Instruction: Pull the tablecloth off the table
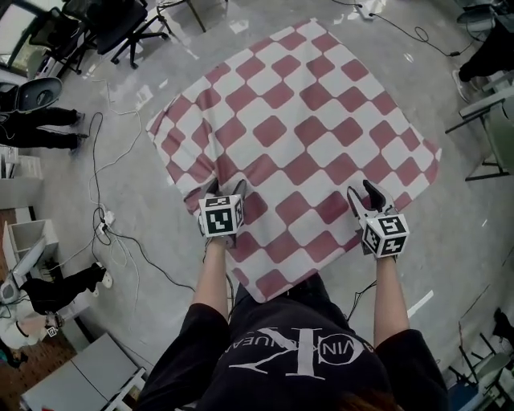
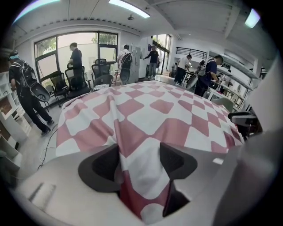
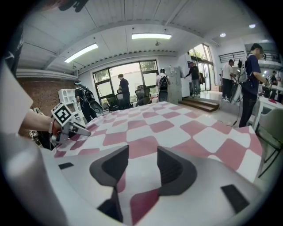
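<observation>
The tablecloth (image 1: 305,120) is a check of dusty rose and white — the squares have rounded corners and run diagonally in the head view. The left gripper (image 1: 226,187) and right gripper (image 1: 363,193) each carry a white cube printed with black square markers. Their jaws are dark grey, almost black, on pale grey bodies. Between the left gripper's jaws the cloth shows white above a rose patch. The floor (image 1: 450,241) is a glossy light grey. The person's T-shirt (image 1: 281,341) is black with white lettering — the office chair (image 1: 120,24) is black too.

Open-plan lab office: swivel chairs (image 1: 120,28), floor cables (image 1: 128,241), ceiling strip lights (image 2: 128,8), big windows (image 2: 66,48).
</observation>
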{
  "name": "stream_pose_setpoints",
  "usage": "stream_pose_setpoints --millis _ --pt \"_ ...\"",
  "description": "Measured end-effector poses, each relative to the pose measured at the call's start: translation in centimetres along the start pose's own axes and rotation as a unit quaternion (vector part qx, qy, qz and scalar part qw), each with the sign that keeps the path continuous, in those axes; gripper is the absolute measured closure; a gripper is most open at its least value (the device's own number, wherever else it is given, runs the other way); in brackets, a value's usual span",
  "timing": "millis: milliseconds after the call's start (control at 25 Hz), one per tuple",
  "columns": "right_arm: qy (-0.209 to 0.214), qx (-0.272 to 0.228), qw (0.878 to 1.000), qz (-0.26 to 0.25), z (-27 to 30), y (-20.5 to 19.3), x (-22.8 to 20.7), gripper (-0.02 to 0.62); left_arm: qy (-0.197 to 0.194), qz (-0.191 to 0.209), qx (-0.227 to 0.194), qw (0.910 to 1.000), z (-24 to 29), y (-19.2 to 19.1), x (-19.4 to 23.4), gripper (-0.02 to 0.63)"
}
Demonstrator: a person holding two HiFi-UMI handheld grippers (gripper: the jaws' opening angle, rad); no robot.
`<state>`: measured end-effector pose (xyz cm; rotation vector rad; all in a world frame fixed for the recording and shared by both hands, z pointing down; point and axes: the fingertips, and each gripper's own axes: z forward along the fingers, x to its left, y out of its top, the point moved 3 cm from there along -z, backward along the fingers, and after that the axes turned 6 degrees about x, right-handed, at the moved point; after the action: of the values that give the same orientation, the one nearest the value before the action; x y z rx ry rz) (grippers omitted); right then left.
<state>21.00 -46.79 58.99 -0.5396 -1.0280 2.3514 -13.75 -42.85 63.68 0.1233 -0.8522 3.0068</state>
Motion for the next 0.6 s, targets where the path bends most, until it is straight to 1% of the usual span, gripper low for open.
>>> stream_pose_setpoints --millis 80,200,320,440,600 --pt "-0.008 0.02 1.0 0.002 0.6 0.3 -2.2 0.389 0.006 -0.002 0.0 1.0 -0.4 -0.1 0.2 0.333" --pt "-0.023 0.049 0.999 -0.002 1.0 0.6 -5.5 0.34 0.006 0.002 0.008 0.9999 -0.7 -0.3 0.0 0.38" --pt "-0.05 0.069 0.996 0.003 0.7 1.1 -8.7 0.324 -0.007 0.012 0.019 0.9997 -0.6 -0.1 -0.3 0.406" --pt "-0.084 0.09 0.992 0.008 0.8 0.9 -11.1 0.313 -0.013 0.014 0.012 0.9998 -0.8 0.0 -0.1 0.408" --pt "-0.128 0.115 0.984 0.035 0.7 -0.2 -13.5 0.304 -0.017 0.016 0.006 0.9997 -0.9 0.0 0.1 0.416"
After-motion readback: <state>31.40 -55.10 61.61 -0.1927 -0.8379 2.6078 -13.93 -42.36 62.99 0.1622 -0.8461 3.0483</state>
